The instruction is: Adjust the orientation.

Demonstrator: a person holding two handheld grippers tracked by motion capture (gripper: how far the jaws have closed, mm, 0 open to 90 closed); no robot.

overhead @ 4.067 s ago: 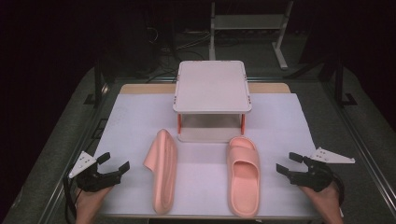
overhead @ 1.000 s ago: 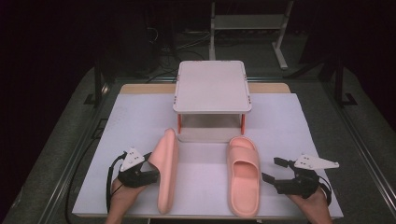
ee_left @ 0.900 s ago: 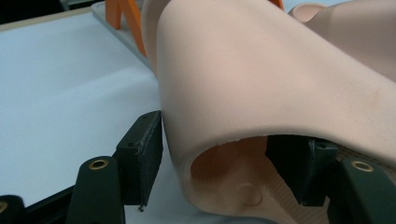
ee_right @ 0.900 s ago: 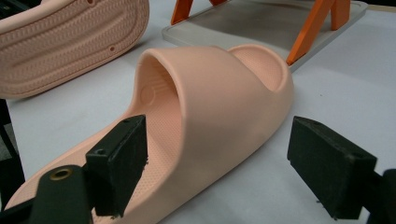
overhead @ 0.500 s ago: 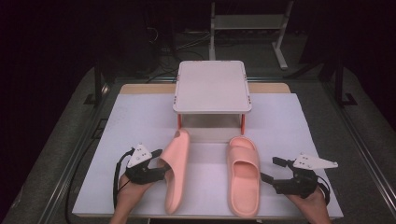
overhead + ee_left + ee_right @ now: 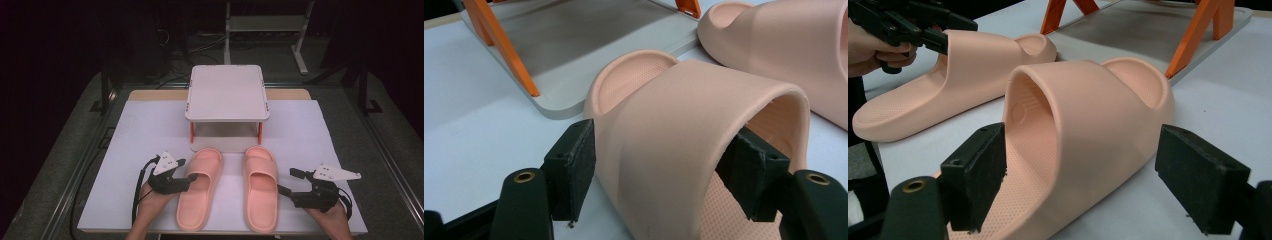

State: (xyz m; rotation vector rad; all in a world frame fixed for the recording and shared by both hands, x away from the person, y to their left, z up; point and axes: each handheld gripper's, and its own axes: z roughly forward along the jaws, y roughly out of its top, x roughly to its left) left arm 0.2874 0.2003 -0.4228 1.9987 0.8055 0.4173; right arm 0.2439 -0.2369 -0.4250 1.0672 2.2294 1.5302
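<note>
left gripper (image 6: pixel 186 181) sits at the near left of the white table cover (image 6: pixel 150 130), its jaws set across the strap of the left slipper (image 6: pixel 198 187). in the left gripper view the pads (image 6: pixel 579 167) stand on either side of that strap: the left one lies against the outer wall and the right one is tucked under the strap's open edge, so the strap is grasped, and the jaws have just been opening a little around it. this slipper lies sole down, toe pointing far, angled slightly so the toe leans toward its partner. the right slipper (image 6: pixel 260 185) lies flat just beside it, toe nearly at the base of the small raised stand (image 6: pixel 227 92) with orange legs, which sits far of both.

right gripper (image 6: pixel 287 191) is held by the person's hand (image 6: pixel 330 215) at the near right, just right of the right slipper. in the right gripper view its jaws are spread wide on either side of the strap; the left pad (image 6: pixel 975 175) is close to the strap's opening while the right one stands clear, so nothing is pinched.
</note>
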